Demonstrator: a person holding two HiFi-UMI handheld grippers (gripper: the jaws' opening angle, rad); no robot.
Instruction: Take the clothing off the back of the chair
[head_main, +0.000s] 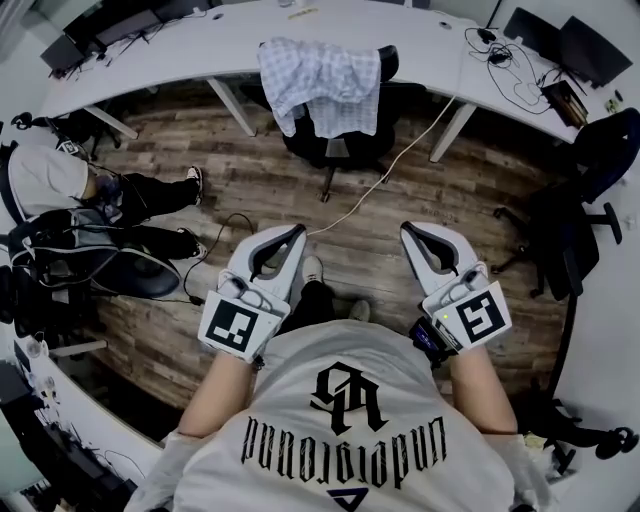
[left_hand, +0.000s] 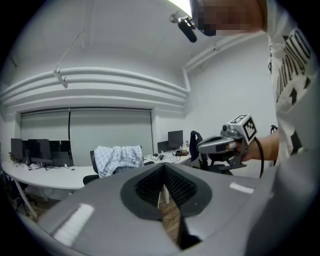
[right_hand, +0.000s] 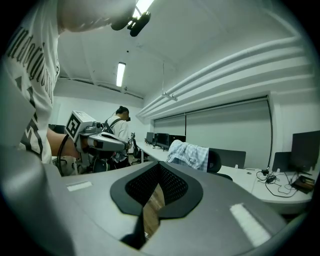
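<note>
A pale blue checked shirt (head_main: 320, 85) hangs over the back of a black office chair (head_main: 345, 140) pushed up to the white desk. The same shirt (left_hand: 118, 158) shows ahead in the left gripper view, and the shirt (right_hand: 189, 154) ahead in the right gripper view. My left gripper (head_main: 298, 232) and right gripper (head_main: 406, 230) are held side by side in front of me, well short of the chair, both shut with nothing between the jaws. The right gripper (left_hand: 200, 147) shows in the left gripper view, and the left gripper (right_hand: 122, 145) in the right one.
A long curved white desk (head_main: 200, 50) with monitors and cables runs behind the chair. A white cable (head_main: 390, 175) trails over the wood floor. A seated person (head_main: 60, 185) with black bags is at the left. Another black chair (head_main: 570, 230) stands at the right.
</note>
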